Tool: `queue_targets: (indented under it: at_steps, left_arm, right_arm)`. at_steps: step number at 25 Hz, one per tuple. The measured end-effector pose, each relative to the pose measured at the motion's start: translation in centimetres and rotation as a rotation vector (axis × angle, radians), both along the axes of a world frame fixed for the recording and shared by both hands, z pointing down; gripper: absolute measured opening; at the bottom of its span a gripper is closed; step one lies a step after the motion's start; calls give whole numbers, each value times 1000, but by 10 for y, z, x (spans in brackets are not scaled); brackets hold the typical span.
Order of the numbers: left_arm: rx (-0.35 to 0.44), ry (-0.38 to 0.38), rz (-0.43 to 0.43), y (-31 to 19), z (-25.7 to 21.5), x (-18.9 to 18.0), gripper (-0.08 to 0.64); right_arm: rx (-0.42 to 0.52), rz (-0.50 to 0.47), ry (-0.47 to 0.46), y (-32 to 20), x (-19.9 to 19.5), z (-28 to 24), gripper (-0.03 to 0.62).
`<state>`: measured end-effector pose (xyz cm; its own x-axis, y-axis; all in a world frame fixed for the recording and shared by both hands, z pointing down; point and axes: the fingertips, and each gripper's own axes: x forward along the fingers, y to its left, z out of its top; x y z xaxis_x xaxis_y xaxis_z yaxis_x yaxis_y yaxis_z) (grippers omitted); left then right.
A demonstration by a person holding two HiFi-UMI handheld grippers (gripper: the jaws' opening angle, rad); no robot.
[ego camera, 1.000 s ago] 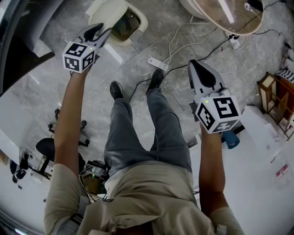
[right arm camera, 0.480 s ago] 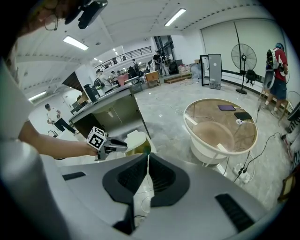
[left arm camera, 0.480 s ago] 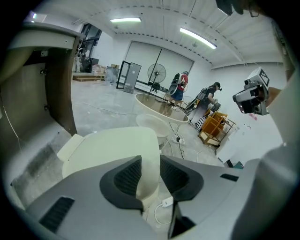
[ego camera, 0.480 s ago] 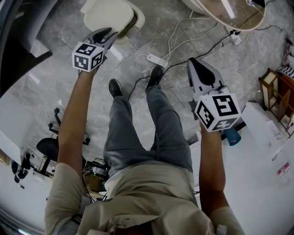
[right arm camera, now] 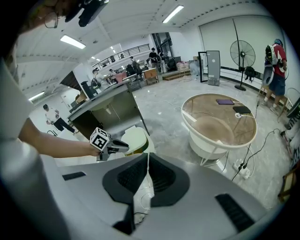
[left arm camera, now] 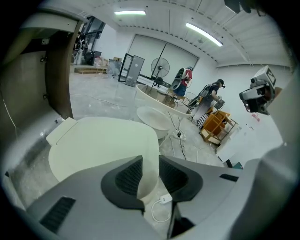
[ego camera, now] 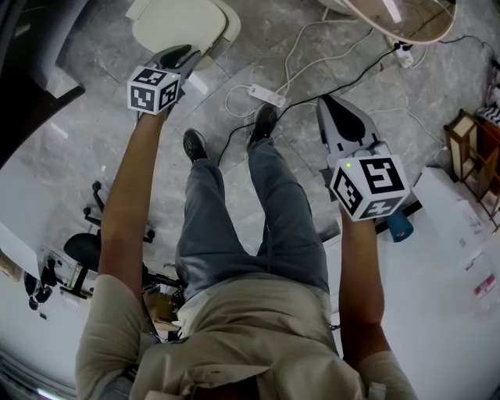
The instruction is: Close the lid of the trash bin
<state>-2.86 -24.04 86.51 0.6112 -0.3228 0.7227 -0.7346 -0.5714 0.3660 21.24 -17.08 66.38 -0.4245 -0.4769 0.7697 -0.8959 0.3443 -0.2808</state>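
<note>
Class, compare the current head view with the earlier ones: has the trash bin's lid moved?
Yes. The lid has swung down onto the bin's rim; the dark opening that showed beside it earlier is now covered.

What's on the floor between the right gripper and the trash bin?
In the head view, a white power strip lies between the right gripper and the trash bin, next to a black shoe.

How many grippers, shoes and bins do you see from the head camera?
Grey two-jaw grippers with marker cubes: 2 (the left's jaws are closing, gripping nothing)
Black shoes: 2
Cream plastic trash bin: 1
Total: 5
</note>
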Motion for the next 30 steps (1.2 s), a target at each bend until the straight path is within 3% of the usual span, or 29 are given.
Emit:
queue_targets:
  at_steps: [30]
  left_arm:
    - [-91, -7, -66, 2, 44, 4, 97]
  right_arm:
    - [-43, 25, -16, 9, 16, 35, 26]
